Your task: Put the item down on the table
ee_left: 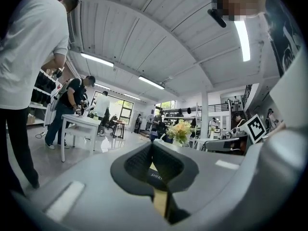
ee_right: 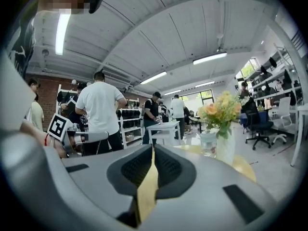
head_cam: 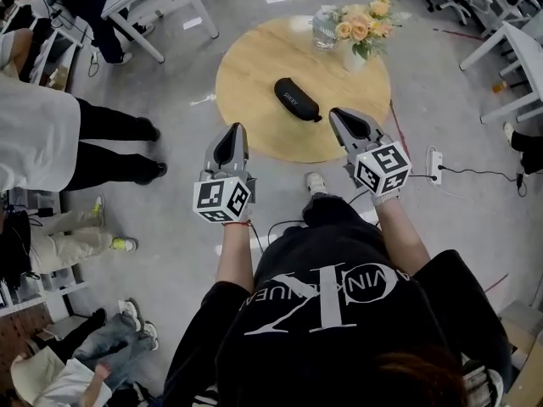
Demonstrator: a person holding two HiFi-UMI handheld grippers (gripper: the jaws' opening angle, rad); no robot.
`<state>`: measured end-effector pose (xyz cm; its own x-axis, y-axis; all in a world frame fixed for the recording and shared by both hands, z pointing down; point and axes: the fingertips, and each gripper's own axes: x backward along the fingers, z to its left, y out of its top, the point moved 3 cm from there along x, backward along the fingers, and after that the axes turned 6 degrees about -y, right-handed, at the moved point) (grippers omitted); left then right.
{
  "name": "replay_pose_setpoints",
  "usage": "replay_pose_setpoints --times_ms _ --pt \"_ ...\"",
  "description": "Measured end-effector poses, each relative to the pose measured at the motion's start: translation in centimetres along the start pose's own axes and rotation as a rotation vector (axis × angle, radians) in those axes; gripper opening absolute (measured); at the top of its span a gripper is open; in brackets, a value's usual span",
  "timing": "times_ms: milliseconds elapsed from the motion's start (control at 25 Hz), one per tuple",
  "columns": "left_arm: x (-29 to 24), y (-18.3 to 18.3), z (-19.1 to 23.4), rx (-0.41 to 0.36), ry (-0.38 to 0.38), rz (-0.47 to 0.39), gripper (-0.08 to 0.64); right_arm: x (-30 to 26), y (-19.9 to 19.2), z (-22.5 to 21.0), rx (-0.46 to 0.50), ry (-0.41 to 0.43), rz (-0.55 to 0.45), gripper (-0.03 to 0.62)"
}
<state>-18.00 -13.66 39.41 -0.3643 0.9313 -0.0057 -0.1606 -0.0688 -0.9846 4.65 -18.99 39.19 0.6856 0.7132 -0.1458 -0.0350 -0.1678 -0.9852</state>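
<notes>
Setting: grey workshop floor, round wooden bench (head_cam: 254,100) ahead, bystanders and white desks around the edges.
Task's thing: black oblong case (head_cam: 298,99), lying flat near the middle of the bench, touched by neither tool.
Neighbours: vase of flowers (head_cam: 361,36) and glass jar (head_cam: 324,30) at the far rim, well apart from the case.
Left tool (head_cam: 235,129): jaws closed on each other, nothing between them; held at the near rim, short of the case.
Right tool (head_cam: 336,114): jaws likewise pressed together and empty; near the case's right end, not touching it.
Stage, as judged: set-down apparently complete, with only the retreat left.
Good practice: draw both tools back and upward along their own line, tips kept clear of the case to avoid nudging it; confirm a flat, stable rest away from rim and vase.
Risk: sideways sweep of the right tool, likely to slide the case.
</notes>
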Motion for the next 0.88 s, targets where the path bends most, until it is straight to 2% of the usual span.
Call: replay_pose_setpoints --times_ms 360,880 --pt "2.1 1.0 0.2 -0.028 0.026 -0.011 0.012 1.5 1.7 1.3 0.019 -0.006 -0.059 0.025" --pt "4.5 1.8 -0.1 -0.039 0.033 -0.024 0.012 3.7 2.1 2.3 0.023 -0.030 -0.082 0.018"
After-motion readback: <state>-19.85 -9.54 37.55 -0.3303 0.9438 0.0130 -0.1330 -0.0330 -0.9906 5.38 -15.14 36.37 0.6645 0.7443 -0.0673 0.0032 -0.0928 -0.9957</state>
